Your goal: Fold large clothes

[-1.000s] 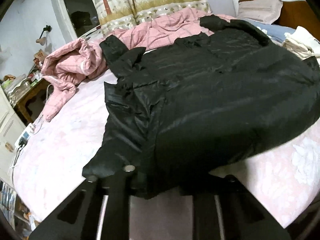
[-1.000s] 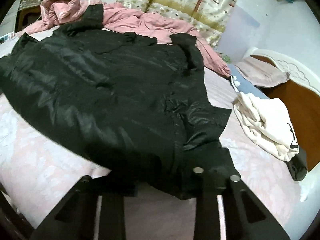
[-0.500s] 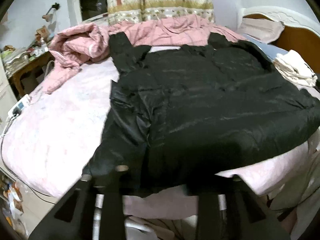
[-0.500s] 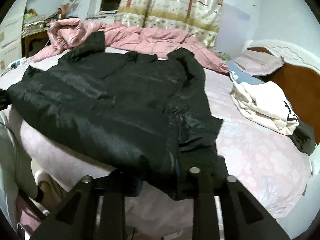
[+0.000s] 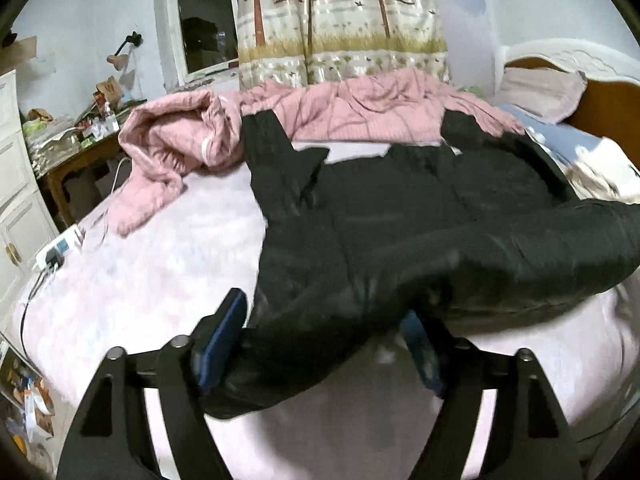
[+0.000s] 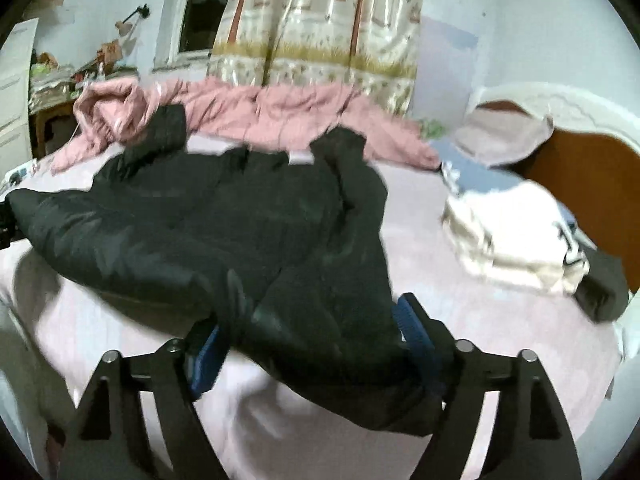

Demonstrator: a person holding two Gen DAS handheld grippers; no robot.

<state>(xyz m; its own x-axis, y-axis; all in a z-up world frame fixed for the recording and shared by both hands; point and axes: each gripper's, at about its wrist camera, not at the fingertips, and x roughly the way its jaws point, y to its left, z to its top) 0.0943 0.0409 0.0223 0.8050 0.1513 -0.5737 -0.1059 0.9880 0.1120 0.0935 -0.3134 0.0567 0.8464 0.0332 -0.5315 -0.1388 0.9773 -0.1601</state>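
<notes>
A bedroom at night: a patterned curtain (image 5: 340, 20) hangs beside a dark window on the far wall, and a wide bed (image 5: 160, 264) with a pale pink sheet fills the foreground. A rumpled pink quilt (image 5: 360, 108) lies along the far side of the bed, and a folded cream garment (image 6: 512, 240) sits near the headboard (image 6: 592, 176) at the right.

The black padded jacket (image 5: 400, 216) is spread across the middle of the bed, collar and sleeves toward the far side, its hem at the near edge. The left tool (image 5: 324, 344) stands wide, its blue pads either side of the near left corner of the hem; fabric bulges between them, but the pads do not look pressed together. The right tool (image 6: 308, 340) is likewise wide around the near right corner. Both views are smeared by motion, so contact with the pads is hard to judge.

The step in hand appears to be the jacket's lay-out or the start of its first fold. Next, each tool probably needs a firm pinch through the thick, slippery shell, then an even lift so the hem carries toward the collar without sliding or bunching.
</notes>
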